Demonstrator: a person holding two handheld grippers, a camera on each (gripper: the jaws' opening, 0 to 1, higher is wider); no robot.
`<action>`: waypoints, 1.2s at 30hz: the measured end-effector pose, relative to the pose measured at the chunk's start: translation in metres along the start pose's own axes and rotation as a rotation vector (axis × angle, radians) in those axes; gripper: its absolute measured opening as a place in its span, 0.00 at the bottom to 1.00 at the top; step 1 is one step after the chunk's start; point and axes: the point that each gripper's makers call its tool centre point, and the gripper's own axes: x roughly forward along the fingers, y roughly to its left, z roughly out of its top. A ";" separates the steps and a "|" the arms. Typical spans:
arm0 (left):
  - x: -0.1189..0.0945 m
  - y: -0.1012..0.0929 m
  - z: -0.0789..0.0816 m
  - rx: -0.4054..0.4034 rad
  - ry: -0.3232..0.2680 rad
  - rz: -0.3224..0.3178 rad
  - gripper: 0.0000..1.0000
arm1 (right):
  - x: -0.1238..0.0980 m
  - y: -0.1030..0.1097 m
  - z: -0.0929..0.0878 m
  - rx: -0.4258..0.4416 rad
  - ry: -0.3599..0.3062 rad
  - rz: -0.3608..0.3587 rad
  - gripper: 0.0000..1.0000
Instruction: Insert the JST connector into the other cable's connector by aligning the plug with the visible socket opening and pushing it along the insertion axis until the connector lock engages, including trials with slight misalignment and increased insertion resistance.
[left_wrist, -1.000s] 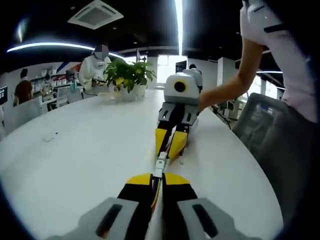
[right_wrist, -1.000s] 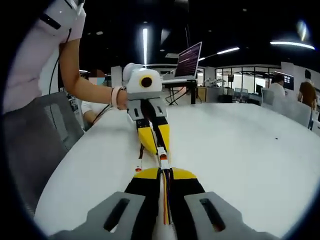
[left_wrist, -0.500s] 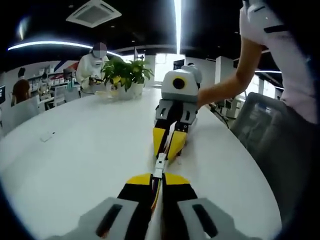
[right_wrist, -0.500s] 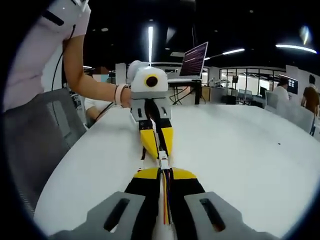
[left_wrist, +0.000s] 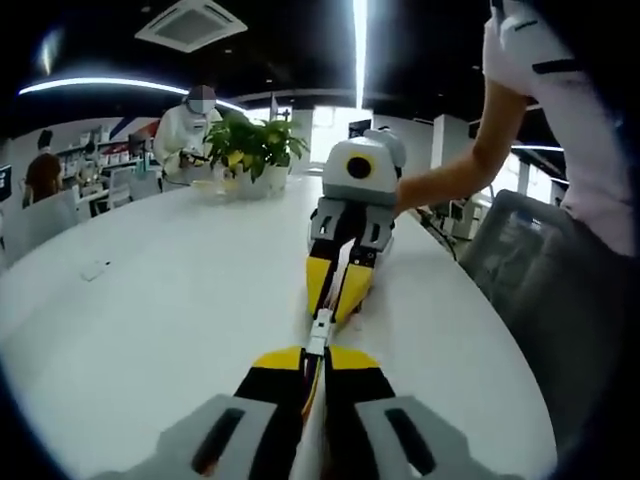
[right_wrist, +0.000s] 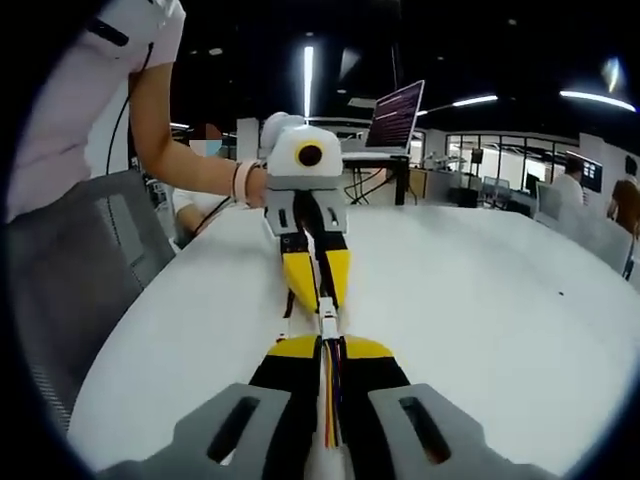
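- While the two grippers met tip to tip over the table (left_wrist: 140, 330) as they had a second before, the gap between them looked a little shorter in the right gripper view, and the opposite gripper sat slightly higher and nearer there.
- In the left gripper view little had changed; the plant (left_wrist: 252, 148) and the seated person (left_wrist: 190, 128) held nearly the same places.
- The left gripper (left_wrist: 318, 360) had its yellow-tipped jaws pressed together on a cable (left_wrist: 312, 385), with a white connector (left_wrist: 321, 328) jutting just beyond its tips.
- The right gripper (right_wrist: 327, 350) likewise pinched a multi-coloured cable (right_wrist: 331, 400) between closed jaws, its connector (right_wrist: 326, 318) just ahead of the tips.
- Both connectors lay between the opposing tips, touching or joined; whether the lock had engaged could not be told.
- Each gripper pointed along the same line at the other, low above the table.
- A bare forearm (left_wrist: 455, 175) reached in from the side behind the right gripper, and another forearm with a wristband (right_wrist: 240, 183) held the left one.
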 end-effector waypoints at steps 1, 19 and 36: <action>0.000 0.000 0.000 -0.001 0.004 -0.001 0.01 | 0.000 0.000 0.000 -0.002 0.002 0.002 0.03; 0.001 -0.005 0.002 -0.013 0.025 -0.004 0.01 | 0.001 0.002 -0.006 0.016 0.032 0.018 0.03; 0.002 -0.007 0.002 0.034 0.046 -0.015 0.01 | -0.001 -0.003 -0.004 0.030 0.027 -0.001 0.03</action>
